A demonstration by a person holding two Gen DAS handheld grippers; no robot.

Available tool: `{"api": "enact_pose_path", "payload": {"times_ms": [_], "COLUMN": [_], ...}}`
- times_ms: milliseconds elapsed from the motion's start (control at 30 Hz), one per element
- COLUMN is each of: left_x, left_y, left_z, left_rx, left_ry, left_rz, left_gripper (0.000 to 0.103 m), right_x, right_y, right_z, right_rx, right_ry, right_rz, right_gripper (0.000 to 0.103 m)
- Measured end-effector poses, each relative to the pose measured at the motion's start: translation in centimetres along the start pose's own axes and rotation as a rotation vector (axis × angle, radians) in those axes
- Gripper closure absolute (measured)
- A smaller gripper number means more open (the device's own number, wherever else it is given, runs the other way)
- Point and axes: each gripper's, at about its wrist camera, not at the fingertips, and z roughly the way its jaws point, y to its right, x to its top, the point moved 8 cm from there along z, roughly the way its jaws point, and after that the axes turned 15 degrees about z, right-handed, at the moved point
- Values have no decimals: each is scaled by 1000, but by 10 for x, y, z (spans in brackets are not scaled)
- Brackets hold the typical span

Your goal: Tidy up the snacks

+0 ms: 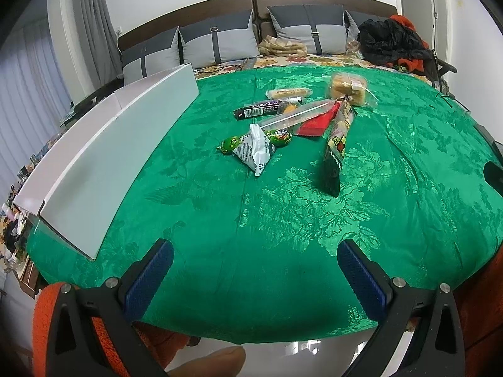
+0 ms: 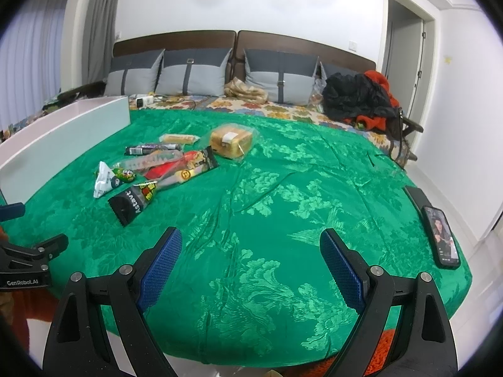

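Hovering at the near edge of the green bedspread (image 1: 283, 220), left gripper (image 1: 254, 270) and right gripper (image 2: 251, 257) both stood wide open and empty. Snack pile (image 2: 163, 166) lay mid-bed, beside the white box (image 1: 103, 163); box contents not visible. Advised approach: start with the outlying white triangular packet (image 1: 256, 150), pinching one corner.

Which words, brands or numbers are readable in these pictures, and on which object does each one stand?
"Astavt": as it seems to read, on the black snack packet.
"GenRobot.AI": on the left tongs body.
Barcode on the dark bar wrapper: digits too small.
White pouch print: blurred.
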Motion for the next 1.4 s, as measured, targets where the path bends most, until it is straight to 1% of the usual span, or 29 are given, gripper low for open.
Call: {"api": "enact_pose_path", "payload": {"times_ms": [833,933,1000,1133,1267,1400], "left_x": [-9,-10,-13,-21,-24,-20], "left_y": [-1,1,2,1,1,-1], "left_z": [15,19,24,37,50,62], "left_rx": [-14,-26,-45,-76,-108,-140], "left_ry": [-44,-59,-85,-138,-178,-190], "left_rz": [-7,-9,-20,-44,-63,-83], "left_gripper": [0,0,0,0,0,0], "right_x": [-5,-5,-6,-11,-26,-36], "right_y": [2,6,9,21,30,32], "right_z": [11,13,17,27,45,56], "right_rx": [-3,-6,-9,-15,-25,-25], "right_ry": [-40,-52,-64,-116,-211,-267], "right_rz": [17,32,51,111,165,187], "right_gripper": [11,11,11,11,11,11]}}
